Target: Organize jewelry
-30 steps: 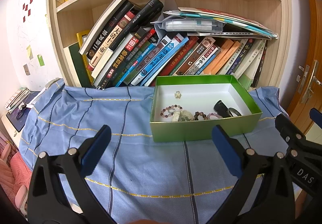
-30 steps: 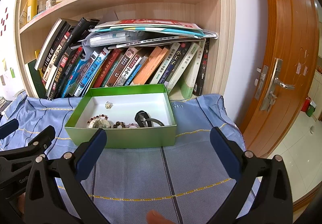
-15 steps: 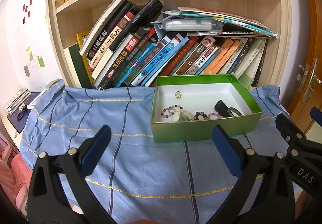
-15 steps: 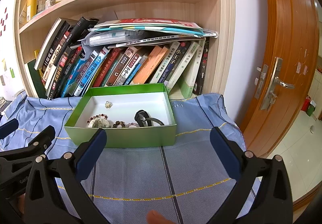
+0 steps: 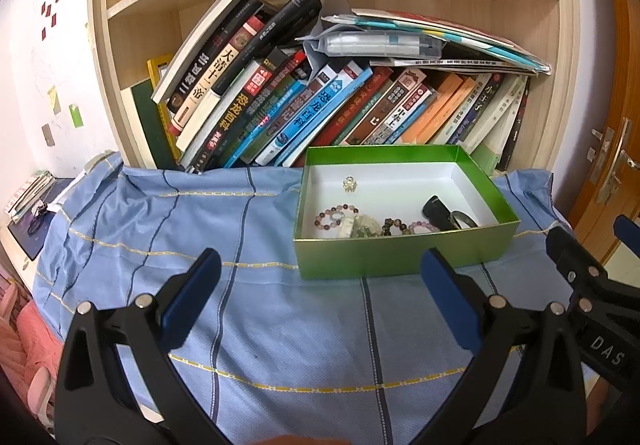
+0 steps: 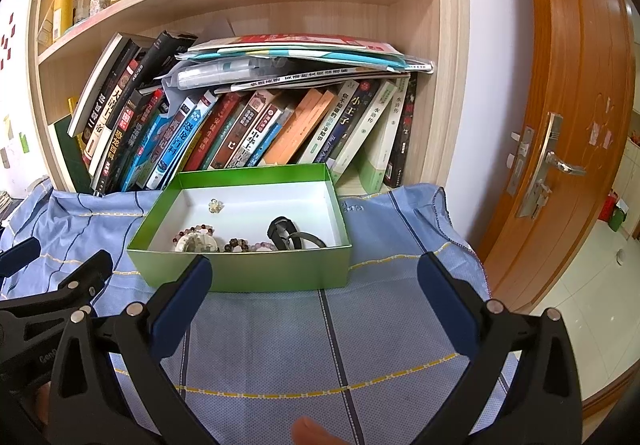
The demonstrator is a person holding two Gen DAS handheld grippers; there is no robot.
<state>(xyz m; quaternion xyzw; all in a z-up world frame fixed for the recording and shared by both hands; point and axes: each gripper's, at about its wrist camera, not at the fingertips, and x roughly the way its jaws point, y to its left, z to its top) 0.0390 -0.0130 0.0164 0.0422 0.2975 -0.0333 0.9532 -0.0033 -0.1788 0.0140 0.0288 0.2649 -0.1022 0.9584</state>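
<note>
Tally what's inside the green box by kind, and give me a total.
Bead bracelets: 2, one pinkish, one dark and pink
Small gold charm: 1
Pale green-white piece: 1
Black clip-like item: 1
Dark ring: 1
Total: 6, as far as visible in the green box

Sitting on the blue striped cloth-covered bench (image 5: 280,325): open green cardboard box (image 5: 400,257), before the leaning books on the wooden bookshelf (image 5: 120,65); lying inside it, beaded bracelets (image 5: 336,215), small gold charm (image 5: 349,184) behind them.
</note>
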